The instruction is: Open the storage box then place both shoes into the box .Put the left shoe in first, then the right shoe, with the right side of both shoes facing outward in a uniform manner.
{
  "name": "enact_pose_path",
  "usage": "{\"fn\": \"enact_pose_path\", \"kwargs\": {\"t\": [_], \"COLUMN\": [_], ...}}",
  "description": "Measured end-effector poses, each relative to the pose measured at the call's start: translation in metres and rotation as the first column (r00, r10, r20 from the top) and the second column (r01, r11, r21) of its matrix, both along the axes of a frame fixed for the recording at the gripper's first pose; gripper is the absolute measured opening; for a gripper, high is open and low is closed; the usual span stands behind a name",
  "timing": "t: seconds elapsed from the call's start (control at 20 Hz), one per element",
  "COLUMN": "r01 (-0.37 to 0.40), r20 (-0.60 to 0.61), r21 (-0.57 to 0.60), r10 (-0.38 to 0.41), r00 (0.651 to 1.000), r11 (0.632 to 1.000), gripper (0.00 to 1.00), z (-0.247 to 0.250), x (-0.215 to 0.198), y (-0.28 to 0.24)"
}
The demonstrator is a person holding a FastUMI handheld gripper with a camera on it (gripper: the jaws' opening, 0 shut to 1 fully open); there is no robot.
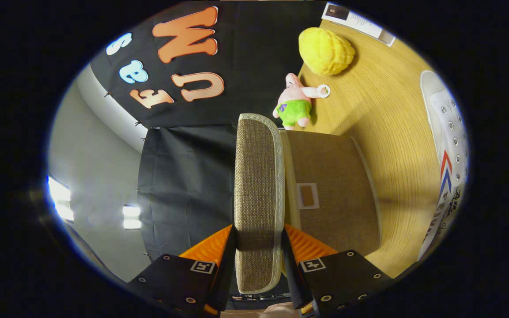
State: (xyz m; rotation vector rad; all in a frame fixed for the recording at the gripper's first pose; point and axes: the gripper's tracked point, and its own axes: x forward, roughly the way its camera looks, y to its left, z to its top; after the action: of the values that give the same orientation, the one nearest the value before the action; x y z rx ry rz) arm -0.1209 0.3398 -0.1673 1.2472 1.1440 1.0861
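Note:
The view is rolled sideways, so the wooden table (382, 110) runs up one side. A brown woven storage box (333, 190) with a small label window stands on it. Its lid (256, 185), same weave with a pale trim, is seen edge-on and lifted away from the box's body. My gripper (258, 240) is shut on the lid, one finger pressing on each face near its edge. A white sneaker (448, 145) with red and blue stripes lies on the table beyond the box, partly cut off.
A pink plush toy in green shorts (296, 104) sits just past the box. A yellow knobbly cushion-like ball (326, 50) lies farther along the table, with a printed sheet (356, 17) at its far end. Black cloth wall (183, 176) stands behind.

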Motion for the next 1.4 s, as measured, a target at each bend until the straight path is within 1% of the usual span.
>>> {"fn": "enact_pose_path", "kwargs": {"t": [0.15, 0.4, 0.7, 0.8, 0.85, 0.9, 0.95, 1.0, 1.1, 1.15, 1.25, 1.3, 1.4], "r01": [0.025, 0.071, 0.094, 0.090, 0.079, 0.068, 0.061, 0.061, 0.029, -0.007, -0.084, -0.099, -0.111], "r20": [0.023, 0.087, 0.187, 0.222, 0.233, 0.248, 0.275, 0.309, 0.339, 0.331, 0.316, 0.329, 0.356], "r21": [-0.004, -0.040, -0.144, -0.157, -0.144, -0.133, -0.145, -0.180, -0.221, -0.232, -0.265, -0.291, -0.326], "r10": [-0.025, -0.067, -0.066, -0.053, -0.044, -0.033, -0.019, -0.002, 0.048, 0.086, 0.169, 0.197, 0.231], "r00": [0.999, 0.994, 0.980, 0.974, 0.971, 0.968, 0.961, 0.951, 0.940, 0.940, 0.933, 0.924, 0.906], "r11": [1.000, 0.997, 0.985, 0.983, 0.986, 0.989, 0.987, 0.982, 0.975, 0.973, 0.961, 0.952, 0.939], "gripper": [0.55, 0.55, 0.55, 0.55, 0.55, 0.52, 0.47, 0.47, 0.47, 0.47, 0.47, 0.47, 0.53], "z": [0.027, 0.072, 0.116, 0.133, 0.145, 0.155, 0.157, 0.155, 0.151, 0.150, 0.135, 0.129, 0.121], "x": [0.000, 0.003, -0.002, -0.011, -0.017, -0.022, -0.029, -0.030, -0.035, -0.042, -0.062, -0.067, -0.079], "y": [0.009, 0.043, 0.111, 0.137, 0.152, 0.164, 0.181, 0.198, 0.238, 0.254, 0.269, 0.277, 0.287]}}
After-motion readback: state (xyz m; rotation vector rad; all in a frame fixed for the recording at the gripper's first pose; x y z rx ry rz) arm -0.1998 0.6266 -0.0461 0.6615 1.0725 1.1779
